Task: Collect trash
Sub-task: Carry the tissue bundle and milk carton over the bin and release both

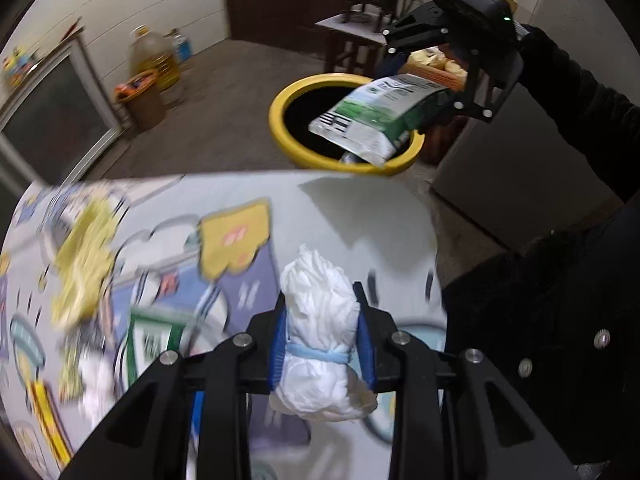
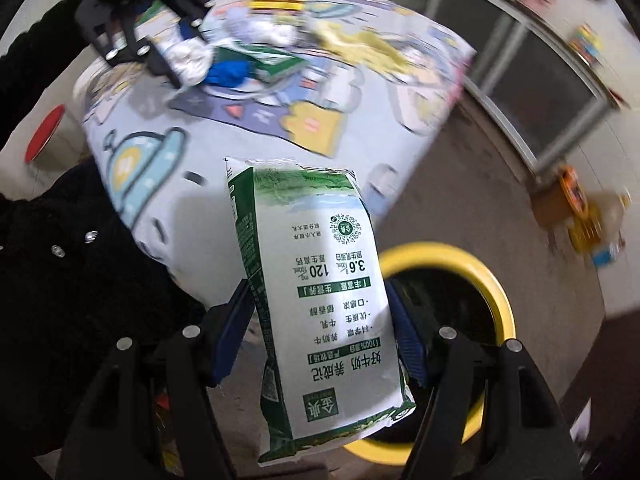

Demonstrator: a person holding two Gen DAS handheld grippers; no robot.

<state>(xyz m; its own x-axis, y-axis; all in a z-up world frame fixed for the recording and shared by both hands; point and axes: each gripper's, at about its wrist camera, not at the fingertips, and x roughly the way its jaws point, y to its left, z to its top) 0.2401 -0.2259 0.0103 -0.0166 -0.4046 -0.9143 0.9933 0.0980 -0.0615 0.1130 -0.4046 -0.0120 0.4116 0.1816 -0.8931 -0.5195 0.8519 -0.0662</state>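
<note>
My left gripper is shut on a crumpled white tissue wad and holds it above the table with the cartoon-print cloth. My right gripper is shut on a green and white milk carton, held over the edge of the yellow-rimmed trash bin. In the left wrist view the carton hangs over the bin's opening. More trash lies on the table: another green carton, a yellow wrapper, blue and white scraps.
A grey cabinet stands right of the bin. A brown bucket and an oil jug stand by the far wall. A glass-door cabinet is at left. A red stool stands by the table.
</note>
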